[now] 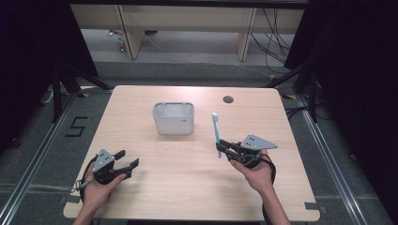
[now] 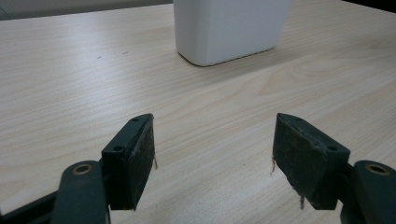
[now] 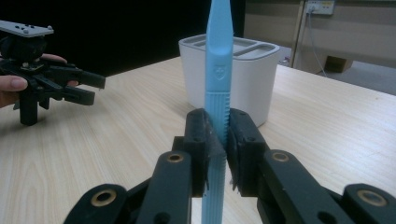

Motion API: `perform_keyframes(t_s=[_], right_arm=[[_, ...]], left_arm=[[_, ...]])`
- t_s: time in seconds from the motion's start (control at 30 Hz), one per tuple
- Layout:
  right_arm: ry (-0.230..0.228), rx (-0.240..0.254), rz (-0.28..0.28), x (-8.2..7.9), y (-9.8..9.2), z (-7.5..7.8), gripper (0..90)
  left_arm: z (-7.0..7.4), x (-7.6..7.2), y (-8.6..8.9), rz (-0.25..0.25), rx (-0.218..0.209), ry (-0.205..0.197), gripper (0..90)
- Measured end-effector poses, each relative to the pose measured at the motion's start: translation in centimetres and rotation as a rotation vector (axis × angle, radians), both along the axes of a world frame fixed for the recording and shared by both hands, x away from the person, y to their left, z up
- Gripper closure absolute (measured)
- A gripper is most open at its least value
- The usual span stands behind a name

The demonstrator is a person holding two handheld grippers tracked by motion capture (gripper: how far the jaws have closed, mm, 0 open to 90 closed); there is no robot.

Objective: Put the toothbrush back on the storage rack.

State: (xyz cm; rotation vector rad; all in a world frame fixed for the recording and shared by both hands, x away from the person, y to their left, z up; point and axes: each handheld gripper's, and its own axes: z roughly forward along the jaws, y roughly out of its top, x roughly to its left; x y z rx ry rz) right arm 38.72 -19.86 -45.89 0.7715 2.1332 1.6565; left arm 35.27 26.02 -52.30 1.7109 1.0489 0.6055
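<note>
One light-blue plastic toothbrush (image 1: 216, 133), one white rounded-rectangular plastic holder (image 1: 173, 118) and two hand-held black tongs share a pale wood-grain desk (image 1: 187, 187). The right tongs (image 1: 221, 147) are clamped on the toothbrush handle, low on its ribbed grip section, holding the brush upright above the desk with its white bristled head at the top. In the right gripper view the slim handle (image 3: 218, 70) rises straight between the pads, a small embossed crest showing partway up, the ribbing running down past the grip. The toothbrush stands just to the right of the holder, apart from it. The holder sits near the desk's middle, its top divided into slots. The left tongs (image 1: 127, 164) rest at the desk's near left, jaws spread wide with nothing between them, well apart from the holder.
</note>
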Motion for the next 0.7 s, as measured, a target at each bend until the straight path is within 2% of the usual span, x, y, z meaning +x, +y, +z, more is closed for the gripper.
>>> perform_keyframes(t_s=[0.03,0.1,0.13,0.17,0.23,0.27,0.3,0.33,0.4,0.43,0.5,0.57,0.6,0.63,0.67,0.7], right_arm=[[0.013,0.004,0.006,0.0,0.1,0.0,79.1],[0.009,-0.001,-0.012,-0.1,0.3,-0.1,79.1],[0.019,0.004,-0.005,-0.1,0.4,-0.1,79.1],[0.011,-0.005,-0.004,-0.1,0.4,-0.1,79.1],[0.034,0.013,0.007,-0.2,0.8,-0.2,79.1],[0.016,0.005,0.011,0.0,0.8,-0.3,79.0],[0.026,0.002,0.007,-0.1,0.9,-0.3,79.1],[0.014,-0.005,0.002,-0.1,0.9,-0.2,79.1],[0.025,0.007,0.018,0.0,1.2,-0.3,79.0],[-0.001,-0.008,0.012,0.1,1.2,-0.2,79.1],[0.023,0.009,0.017,0.0,1.5,-0.3,79.1],[0.001,0.016,0.009,0.1,1.7,-0.3,79.0],[0.010,0.000,0.017,0.1,1.6,-0.2,79.1],[0.024,0.013,0.028,0.1,1.8,-0.3,79.0],[0.008,0.007,0.024,0.1,1.8,-0.3,79.1],[0.012,0.008,0.021,0.1,1.8,-0.2,79.0]], left_arm=[[0.0,0.0,0.0,0.000,0.001,0.000,29.2],[0.0,0.0,0.0,0.002,0.004,0.001,29.2],[0.0,0.0,0.0,0.001,0.004,0.001,29.2],[0.0,0.0,0.0,0.001,0.003,0.001,29.2],[0.0,0.0,0.0,-0.004,-0.007,-0.005,29.2],[-0.1,0.0,0.0,-0.004,-0.008,-0.005,29.2],[-0.1,0.0,0.0,-0.005,-0.007,-0.005,29.2],[0.0,0.0,0.0,-0.003,-0.005,-0.004,29.2],[0.0,0.0,0.0,0.000,0.000,0.001,29.2],[-0.1,0.0,0.0,-0.005,-0.007,-0.005,29.2],[-0.1,0.0,0.0,-0.005,-0.009,-0.005,29.2],[-0.1,0.0,0.0,-0.004,-0.009,-0.005,29.2],[-0.1,0.0,0.0,-0.005,-0.009,-0.005,29.2],[-0.1,0.0,0.0,-0.005,-0.009,-0.006,29.1],[-0.1,0.0,0.0,-0.005,-0.009,-0.006,29.2],[-0.1,0.0,0.0,-0.005,-0.009,-0.006,29.2]])
